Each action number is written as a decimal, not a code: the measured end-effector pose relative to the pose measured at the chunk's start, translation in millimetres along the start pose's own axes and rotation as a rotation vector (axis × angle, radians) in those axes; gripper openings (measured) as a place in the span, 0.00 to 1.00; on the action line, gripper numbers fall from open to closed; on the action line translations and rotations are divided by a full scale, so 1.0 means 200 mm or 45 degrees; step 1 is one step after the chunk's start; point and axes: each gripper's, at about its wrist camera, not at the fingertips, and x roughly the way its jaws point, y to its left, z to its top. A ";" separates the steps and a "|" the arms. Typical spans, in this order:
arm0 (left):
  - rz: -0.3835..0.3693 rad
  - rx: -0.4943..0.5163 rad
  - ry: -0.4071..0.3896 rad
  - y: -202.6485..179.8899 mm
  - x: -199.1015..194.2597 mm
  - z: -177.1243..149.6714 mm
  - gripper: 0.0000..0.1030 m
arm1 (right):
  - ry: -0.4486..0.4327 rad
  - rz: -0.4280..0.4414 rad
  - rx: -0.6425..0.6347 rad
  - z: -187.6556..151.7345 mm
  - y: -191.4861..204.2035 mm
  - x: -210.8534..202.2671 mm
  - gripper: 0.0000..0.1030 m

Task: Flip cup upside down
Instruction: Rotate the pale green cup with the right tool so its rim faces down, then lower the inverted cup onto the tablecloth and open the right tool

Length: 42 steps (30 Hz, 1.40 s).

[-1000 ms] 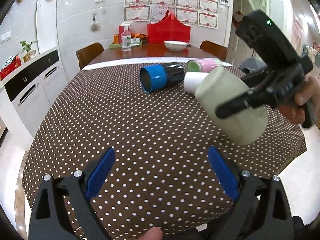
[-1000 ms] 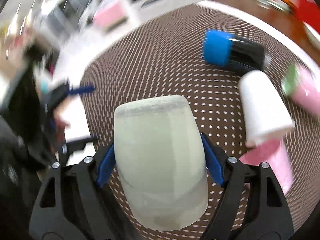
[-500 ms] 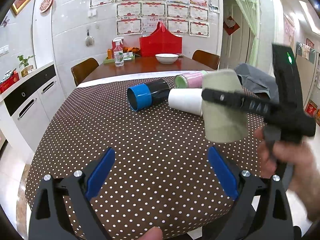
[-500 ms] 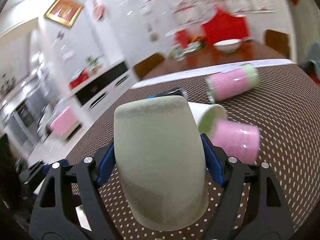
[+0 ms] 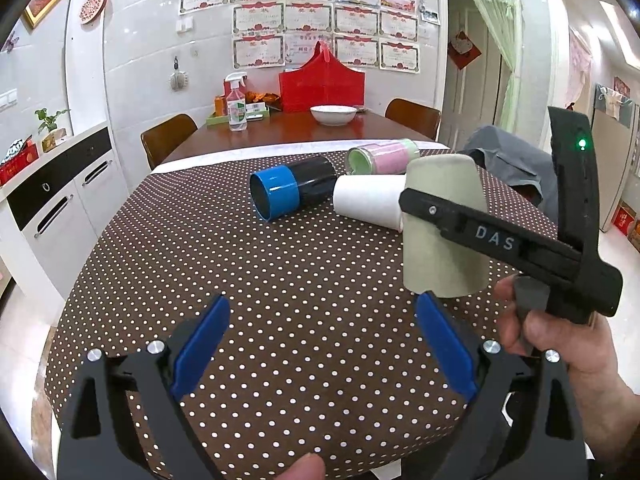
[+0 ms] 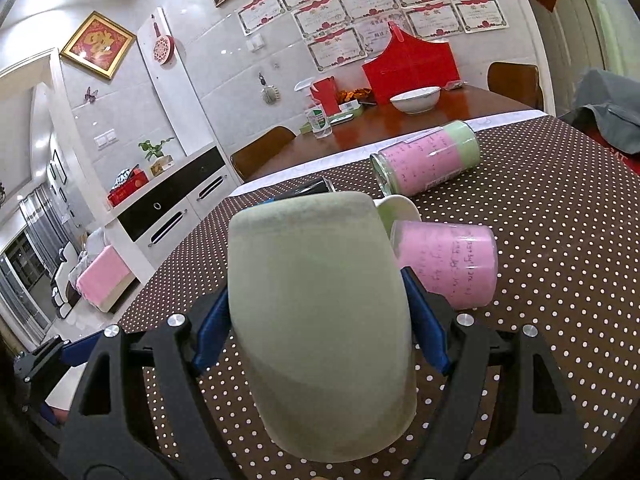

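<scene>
A pale green cup (image 6: pixel 320 312) is clamped between the blue pads of my right gripper (image 6: pixel 320 300). In the left wrist view the same cup (image 5: pixel 444 248) stands upside down, closed base up and wide rim down, at or just above the dotted tablecloth (image 5: pixel 280 280) at the right; I cannot tell if it touches. The black right gripper (image 5: pixel 404 200) crosses it sideways. My left gripper (image 5: pixel 324 348) is open and empty, low over the near part of the table, left of the cup.
Several cups lie on their sides behind the green one: a black cup with a blue rim (image 5: pixel 288 190), a white cup (image 5: pixel 368 200), a pink and green jar (image 6: pixel 428 160), and a pink cup (image 6: pixel 448 260). A wooden table with a white bowl (image 5: pixel 333 114) stands beyond.
My right gripper has turned the green cup from tilted on its side to base up and lowered it toward the tablecloth. The left gripper has stayed open in place.
</scene>
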 end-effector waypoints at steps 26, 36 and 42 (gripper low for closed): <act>0.019 0.030 -0.017 -0.06 -0.06 -0.01 0.90 | 0.053 -0.072 -0.061 -0.11 0.05 -0.13 0.94; 0.045 0.053 -0.048 -0.10 -0.15 0.00 0.90 | 0.013 -0.033 -0.001 -0.04 0.01 -0.24 0.94; 0.062 0.063 -0.076 -0.13 -0.21 0.02 0.90 | -0.041 -0.023 -0.017 0.02 0.03 -0.34 0.94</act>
